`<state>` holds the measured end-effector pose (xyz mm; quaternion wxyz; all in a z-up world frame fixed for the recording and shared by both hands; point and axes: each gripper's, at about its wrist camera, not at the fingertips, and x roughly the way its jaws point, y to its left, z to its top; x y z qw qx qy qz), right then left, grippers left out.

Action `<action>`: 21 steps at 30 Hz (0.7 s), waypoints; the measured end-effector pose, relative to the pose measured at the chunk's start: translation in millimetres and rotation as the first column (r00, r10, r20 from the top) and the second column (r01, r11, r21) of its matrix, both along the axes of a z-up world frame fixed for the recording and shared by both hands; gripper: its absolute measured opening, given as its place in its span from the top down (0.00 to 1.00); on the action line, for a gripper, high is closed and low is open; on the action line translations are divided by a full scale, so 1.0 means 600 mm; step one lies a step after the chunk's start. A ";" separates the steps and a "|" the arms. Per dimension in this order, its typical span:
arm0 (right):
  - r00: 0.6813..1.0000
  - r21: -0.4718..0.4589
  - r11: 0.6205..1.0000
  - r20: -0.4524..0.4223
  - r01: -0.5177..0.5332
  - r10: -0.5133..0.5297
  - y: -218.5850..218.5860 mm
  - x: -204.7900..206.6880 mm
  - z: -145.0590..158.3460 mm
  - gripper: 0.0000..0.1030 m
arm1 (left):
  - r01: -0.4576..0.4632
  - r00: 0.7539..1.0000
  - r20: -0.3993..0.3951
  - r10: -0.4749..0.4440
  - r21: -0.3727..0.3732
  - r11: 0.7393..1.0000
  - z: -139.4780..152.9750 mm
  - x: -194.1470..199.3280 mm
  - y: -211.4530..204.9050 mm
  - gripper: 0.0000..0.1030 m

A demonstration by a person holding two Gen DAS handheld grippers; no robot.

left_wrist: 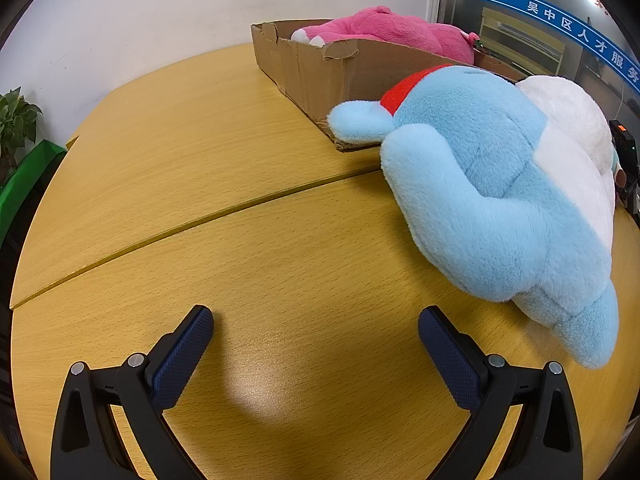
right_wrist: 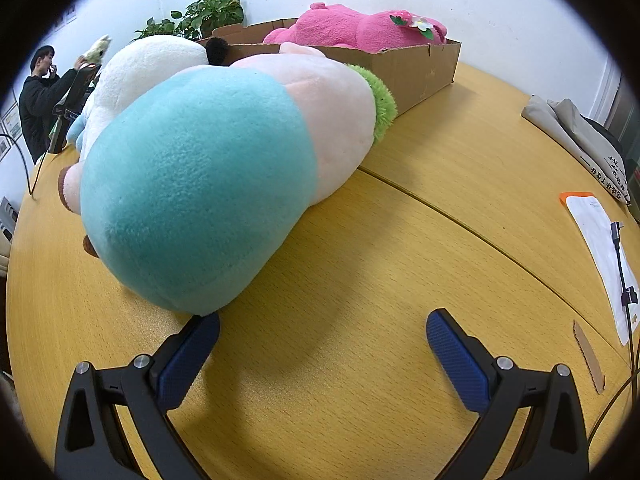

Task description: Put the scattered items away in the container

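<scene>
Wood-grain yellow table (left_wrist: 240, 240) fills both wrist views under a white office wall. Nearest the left camera, the left claw (left_wrist: 316, 326) stands wide open and empty over bare tabletop. Ahead and to its right lies a light-blue and white plush toy (left_wrist: 500, 200) with a red collar, on its side on the table, one limb touching the near corner of the cardboard box (left_wrist: 320, 76). Farther ahead, inside that box, rests a pink plush toy (left_wrist: 384, 28).

From the right camera, the right claw (right_wrist: 323, 328) is likewise spread open and grips nothing; its left fingertip (right_wrist: 202, 332) sits just beside or against the underside of a teal and pale-pink plush toy (right_wrist: 208, 184) with a green fringe, lying ahead and to the left. Beyond it, the box holds the pink plush, a potted plant (right_wrist: 200, 14) behind. Right of the claw lie a white pouch (right_wrist: 600, 256) and a cable (right_wrist: 624, 280). Far left, a person (right_wrist: 40, 100) in black stands.
</scene>
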<state>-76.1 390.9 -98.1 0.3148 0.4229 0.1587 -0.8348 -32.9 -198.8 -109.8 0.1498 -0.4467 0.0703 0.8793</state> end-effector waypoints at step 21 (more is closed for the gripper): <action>1.000 0.002 1.000 -0.001 0.001 -0.001 0.001 -0.003 -0.002 0.00 | 0.000 1.000 0.000 0.000 0.000 1.000 0.000 0.000 -0.001 0.00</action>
